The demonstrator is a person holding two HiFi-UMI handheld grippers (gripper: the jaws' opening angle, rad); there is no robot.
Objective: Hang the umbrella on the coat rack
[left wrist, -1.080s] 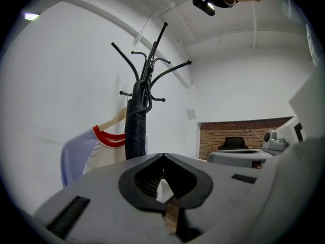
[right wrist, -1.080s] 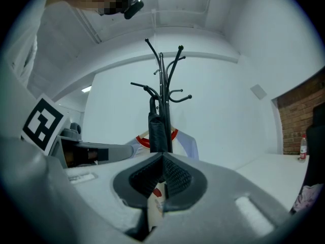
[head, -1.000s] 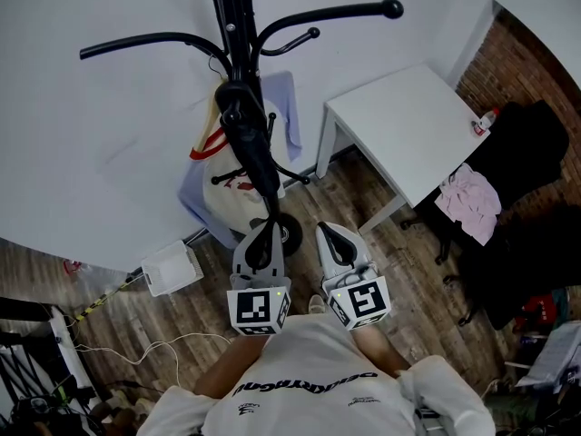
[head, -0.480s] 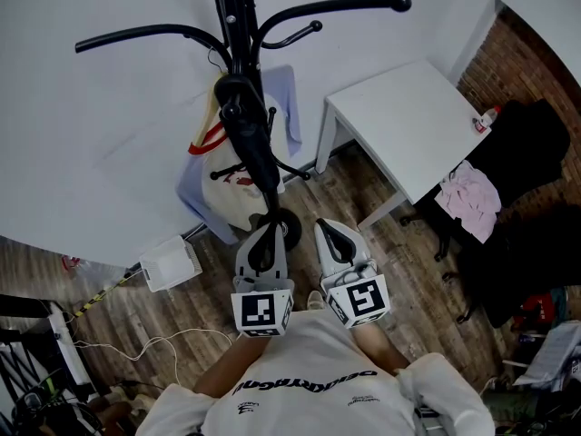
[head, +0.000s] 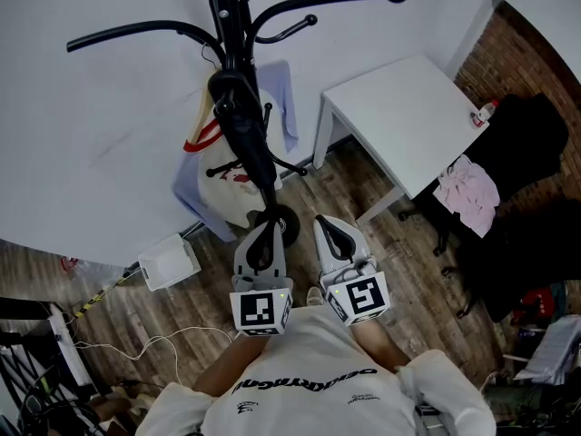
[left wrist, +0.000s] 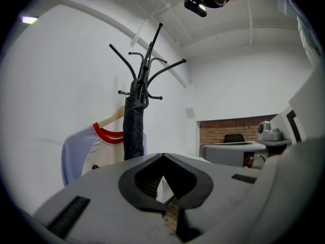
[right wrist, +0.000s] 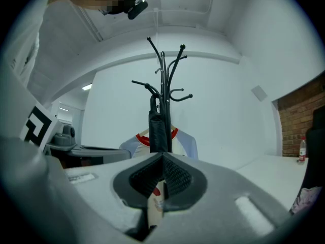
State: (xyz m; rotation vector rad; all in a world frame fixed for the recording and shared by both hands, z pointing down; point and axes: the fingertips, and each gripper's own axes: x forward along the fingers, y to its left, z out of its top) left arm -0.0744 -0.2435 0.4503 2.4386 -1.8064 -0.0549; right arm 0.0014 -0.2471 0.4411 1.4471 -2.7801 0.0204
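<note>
White wall (head: 100, 153), wood-plank floor (head: 413, 284), white table (head: 399, 125) beside brick wall (head: 536, 57), black chair (head: 522, 143), pink cloth (head: 465, 189) at its edge

White T-shirt (head: 304, 391) with black lettering

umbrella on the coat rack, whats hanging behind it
A white shirt with a red collar and pale blue sleeves, on a hanger. The umbrella covers the shirt's middle, so most of its front cannot be seen.

Head view looks steeply down; both gripper views level, low, facing coat rack (head: 229, 16), shared by all.
</note>
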